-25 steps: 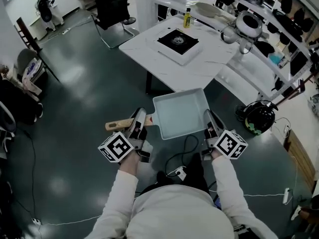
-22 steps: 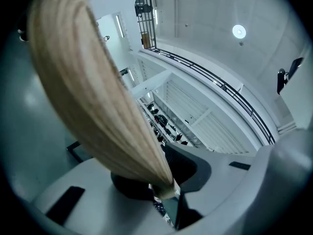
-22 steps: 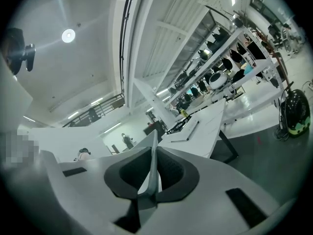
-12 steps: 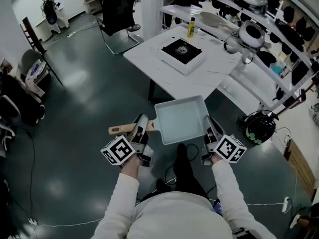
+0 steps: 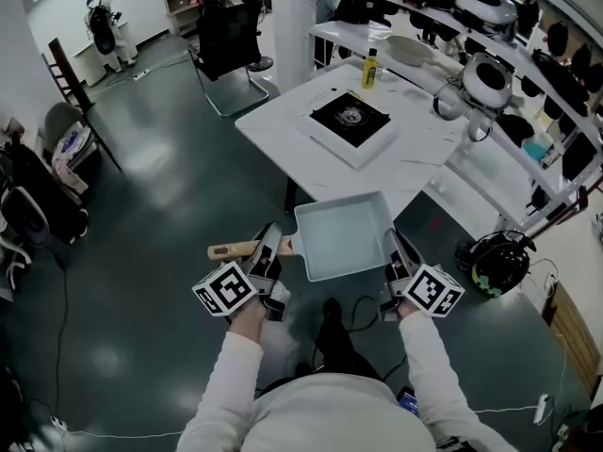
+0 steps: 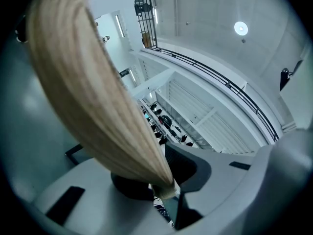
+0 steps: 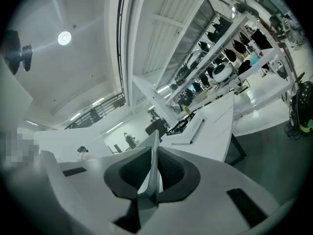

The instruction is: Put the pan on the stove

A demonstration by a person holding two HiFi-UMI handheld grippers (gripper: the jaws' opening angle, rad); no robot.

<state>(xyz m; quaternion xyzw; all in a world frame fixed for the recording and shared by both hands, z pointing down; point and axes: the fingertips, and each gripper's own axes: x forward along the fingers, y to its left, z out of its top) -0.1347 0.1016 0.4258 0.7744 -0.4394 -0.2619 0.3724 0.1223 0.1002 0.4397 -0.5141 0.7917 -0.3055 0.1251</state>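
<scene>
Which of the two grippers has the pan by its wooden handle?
The left gripper: its jaws clamp the wooden handle, while the right gripper pinches the thin rim of the pan on the opposite side.

Pan (image 5: 344, 236): square and shallow, with a pale grey-white interior and thin upright walls. A light wooden handle (image 5: 234, 250) projects from its left side. The pan is held roughly level in the air above the dark floor (image 5: 170, 186), just short of the counter (image 5: 415, 153). The left tool (image 5: 270, 243) is clamped on the handle close to the pan body. The right tool (image 5: 390, 243) is clamped on the thin wall of the opposite side.

Stove (image 5: 351, 121): a flat square unit with a black top and a pale mark at its centre, on a white base. It lies flat on the white counter, well apart from the pan.
</scene>
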